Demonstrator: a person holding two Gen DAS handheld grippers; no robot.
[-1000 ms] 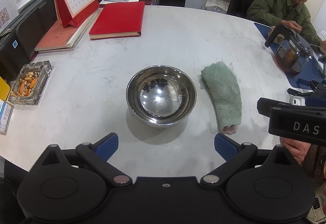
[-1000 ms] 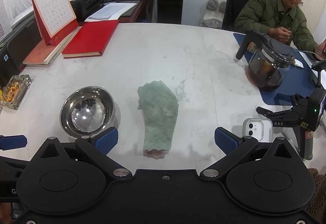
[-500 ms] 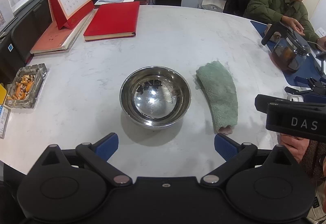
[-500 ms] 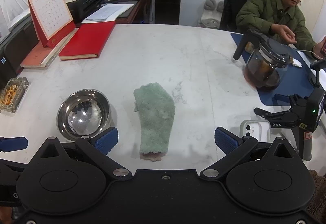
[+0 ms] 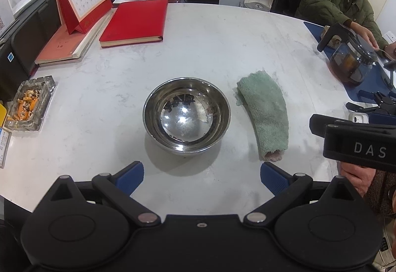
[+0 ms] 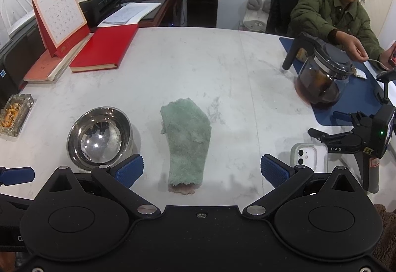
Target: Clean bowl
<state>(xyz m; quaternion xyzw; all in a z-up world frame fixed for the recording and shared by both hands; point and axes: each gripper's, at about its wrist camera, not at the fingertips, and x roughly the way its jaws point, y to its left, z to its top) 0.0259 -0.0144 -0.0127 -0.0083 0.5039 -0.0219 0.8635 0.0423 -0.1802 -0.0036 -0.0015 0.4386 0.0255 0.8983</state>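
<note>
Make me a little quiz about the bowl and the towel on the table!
1. True or false: the towel lies inside the bowl.
2. Which gripper faces the towel head-on? A) left gripper B) right gripper
3. Fill in: both grippers are ____ and hold nothing.

Key: 1. False: it lies flat on the table, beside the bowl and apart from it. 2. B: in the right wrist view the towel sits between the fingers; the left gripper faces the bowl. 3. Open.
</note>
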